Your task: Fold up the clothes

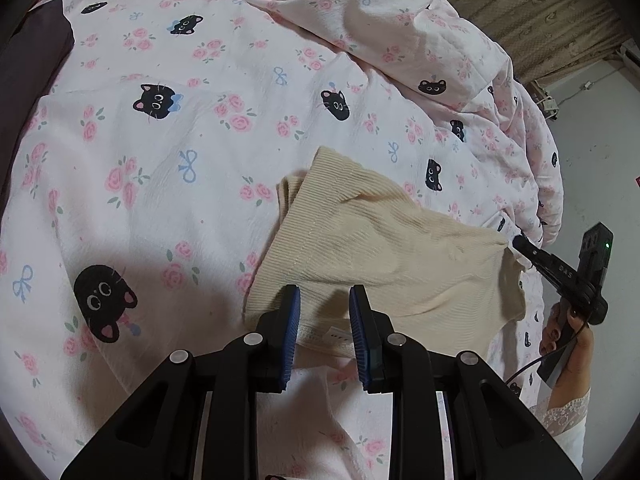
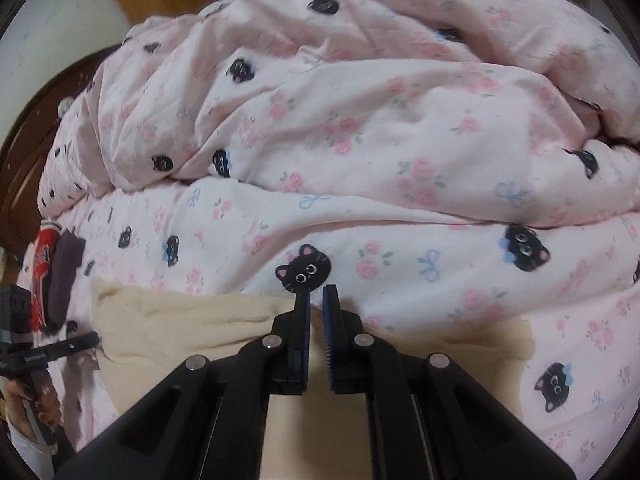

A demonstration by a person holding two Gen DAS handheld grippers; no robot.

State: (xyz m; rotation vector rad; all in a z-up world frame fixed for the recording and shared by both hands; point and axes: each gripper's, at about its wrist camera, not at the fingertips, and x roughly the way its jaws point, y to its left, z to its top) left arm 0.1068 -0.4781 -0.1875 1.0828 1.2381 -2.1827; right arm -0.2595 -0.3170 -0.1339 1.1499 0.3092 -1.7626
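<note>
A cream ribbed garment (image 1: 380, 248) lies spread on the cat-print bed sheet (image 1: 160, 180). My left gripper (image 1: 324, 300) stands over its near hem. Its blue pads are a little apart, and the hem with a small label (image 1: 333, 336) shows flat in the gap. My right gripper (image 1: 516, 243) is at the garment's far right corner, shut on the cloth, which rises in a peak toward its tip. In the right wrist view the right gripper (image 2: 317, 294) is nearly closed above the cream garment (image 2: 180, 320). The left gripper (image 2: 94, 340) touches the garment's left edge.
A crumpled cat-print duvet (image 2: 360, 100) is heaped at the back of the bed. A red-and-white garment (image 2: 42, 268) and a dark one (image 2: 66, 276) lie at the left edge. A hand (image 1: 568, 340) with a lace sleeve (image 1: 568, 412) holds the right gripper. A curtain (image 1: 540, 8) hangs beyond the bed.
</note>
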